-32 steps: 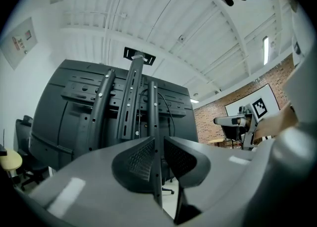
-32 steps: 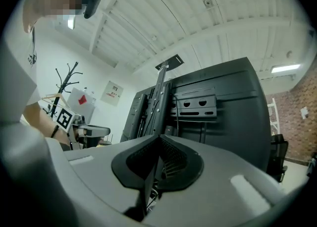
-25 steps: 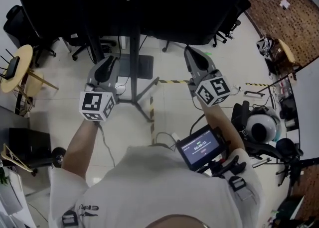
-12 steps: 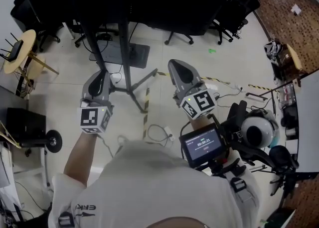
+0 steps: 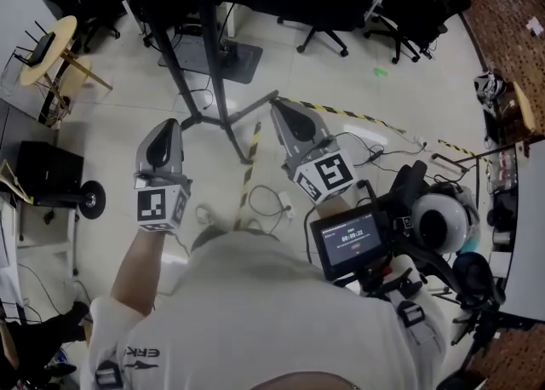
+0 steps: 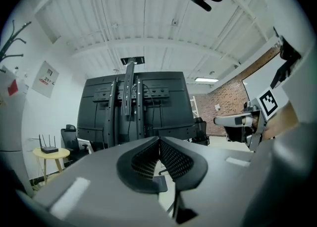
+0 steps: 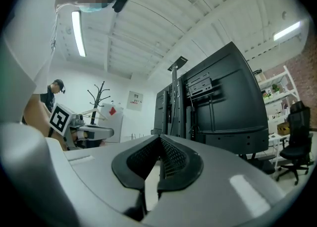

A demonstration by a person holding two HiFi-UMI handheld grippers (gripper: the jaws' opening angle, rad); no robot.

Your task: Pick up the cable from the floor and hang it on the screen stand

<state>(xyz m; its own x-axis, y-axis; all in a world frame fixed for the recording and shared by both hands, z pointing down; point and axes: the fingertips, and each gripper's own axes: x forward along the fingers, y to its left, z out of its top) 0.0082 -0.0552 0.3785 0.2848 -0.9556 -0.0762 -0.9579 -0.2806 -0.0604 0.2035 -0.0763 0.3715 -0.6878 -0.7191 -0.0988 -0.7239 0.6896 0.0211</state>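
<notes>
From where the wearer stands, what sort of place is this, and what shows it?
Likely an office or lab workspace: a big screen on a stand, swivel office chairs, and a loose cable on the tiled floor.

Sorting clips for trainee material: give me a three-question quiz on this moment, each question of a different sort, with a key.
1. True or false: the white cable lies on the floor beside the striped tape, and neither gripper touches it.
2. Multiple choice: the jaws of the left gripper are A) wide apart, B) together with nothing between them, C) closed on the cable.
3. Short answer: what tall dark thing does the right gripper face?

Key: 1 true. 2 B. 3 the screen stand.
</notes>
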